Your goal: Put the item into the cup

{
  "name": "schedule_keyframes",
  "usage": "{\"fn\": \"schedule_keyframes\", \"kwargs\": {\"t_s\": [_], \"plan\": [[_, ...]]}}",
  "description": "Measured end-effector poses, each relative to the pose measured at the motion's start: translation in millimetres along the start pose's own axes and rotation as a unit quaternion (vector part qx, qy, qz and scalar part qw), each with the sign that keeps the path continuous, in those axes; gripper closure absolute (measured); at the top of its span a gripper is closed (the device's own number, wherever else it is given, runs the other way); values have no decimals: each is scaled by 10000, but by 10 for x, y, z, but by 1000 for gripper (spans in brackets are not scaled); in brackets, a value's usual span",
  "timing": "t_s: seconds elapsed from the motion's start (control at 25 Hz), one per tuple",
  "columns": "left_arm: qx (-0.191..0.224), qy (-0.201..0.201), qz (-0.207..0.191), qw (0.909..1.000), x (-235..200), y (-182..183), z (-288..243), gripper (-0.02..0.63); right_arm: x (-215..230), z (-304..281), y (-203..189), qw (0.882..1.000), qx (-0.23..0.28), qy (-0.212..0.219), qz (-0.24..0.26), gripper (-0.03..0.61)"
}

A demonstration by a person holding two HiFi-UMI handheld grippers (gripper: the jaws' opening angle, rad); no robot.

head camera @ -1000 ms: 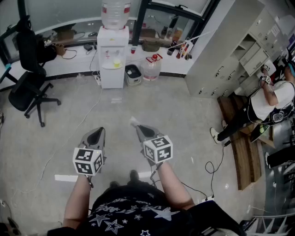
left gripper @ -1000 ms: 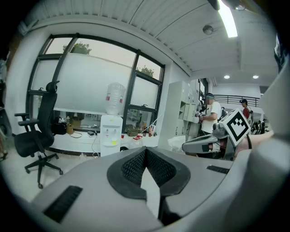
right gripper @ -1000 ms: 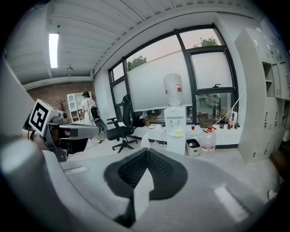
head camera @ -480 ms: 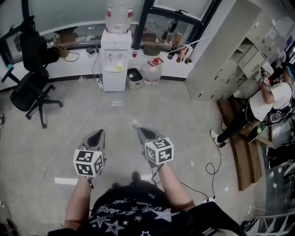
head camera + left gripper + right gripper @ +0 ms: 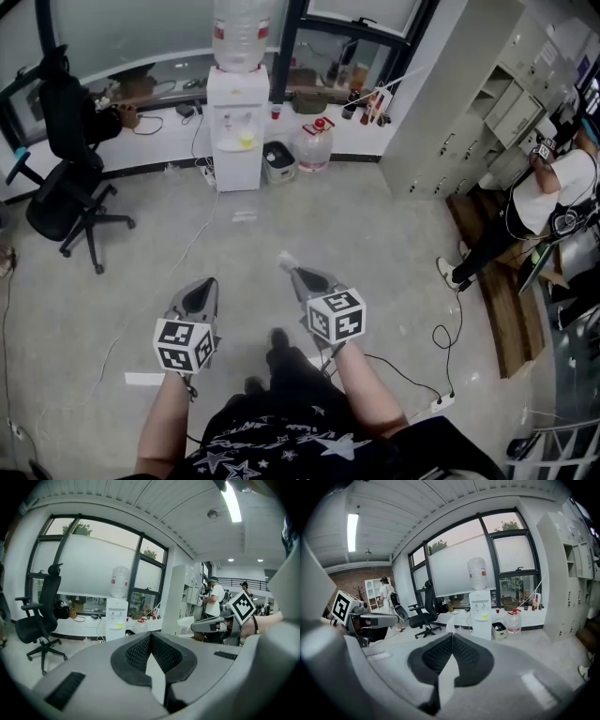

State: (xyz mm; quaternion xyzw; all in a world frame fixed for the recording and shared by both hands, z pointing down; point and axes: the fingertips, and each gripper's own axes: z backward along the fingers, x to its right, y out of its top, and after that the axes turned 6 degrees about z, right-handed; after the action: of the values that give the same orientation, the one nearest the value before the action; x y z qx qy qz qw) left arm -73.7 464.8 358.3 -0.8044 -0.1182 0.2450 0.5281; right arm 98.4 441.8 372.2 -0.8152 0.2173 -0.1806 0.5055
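Smooth matt grey plastic on the shells of the left gripper [image 5: 201, 284] and right gripper [image 5: 292, 270]. Black rubbery tongs pads [image 5: 136, 656], dull, with a fine knobbly mesh texture. Matt black-and-white print on the marker cubes [image 5: 183, 345]. Small white scrap [image 5: 283, 258] at the right tongs' tip, matt, too small to tell the material. Pale grey floor [image 5: 309, 206], hard and smooth with a faint sheen. White water dispenser [image 5: 234, 122] in smooth plastic, topped by a clear glossy plastic bottle [image 5: 239, 33]. Brown wooden boards [image 5: 511, 300], dull and unvarnished-looking. Soft black star-printed cloth on the person's T-shirt [image 5: 281, 441].
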Motion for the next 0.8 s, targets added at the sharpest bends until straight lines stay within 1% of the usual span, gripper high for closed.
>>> {"fn": "schedule_keyframes", "kwargs": {"t_s": [0.2, 0.32, 0.48, 0.68, 0.8], "plan": [[10, 26, 130, 9999, -172, 83, -262, 621, 316, -293, -33, 9996, -145, -162, -162, 578], [-15, 93, 151, 9998, -302, 159, -512, 621, 536, -567, 5, 9994, -195, -94, -280, 577], [-93, 227, 270, 9993, -543, 329, -961, 621, 869, -1001, 188, 9993, -226, 57, -287, 578], [-126, 285, 321, 9990, -777, 578, -1549, 621, 1308, -1497, 433, 9990, -149, 95, -422, 578], [-150, 328, 328, 9988, -858, 713, -1833, 621, 1497, -1703, 538, 9988, -187, 204, -415, 578]]}}
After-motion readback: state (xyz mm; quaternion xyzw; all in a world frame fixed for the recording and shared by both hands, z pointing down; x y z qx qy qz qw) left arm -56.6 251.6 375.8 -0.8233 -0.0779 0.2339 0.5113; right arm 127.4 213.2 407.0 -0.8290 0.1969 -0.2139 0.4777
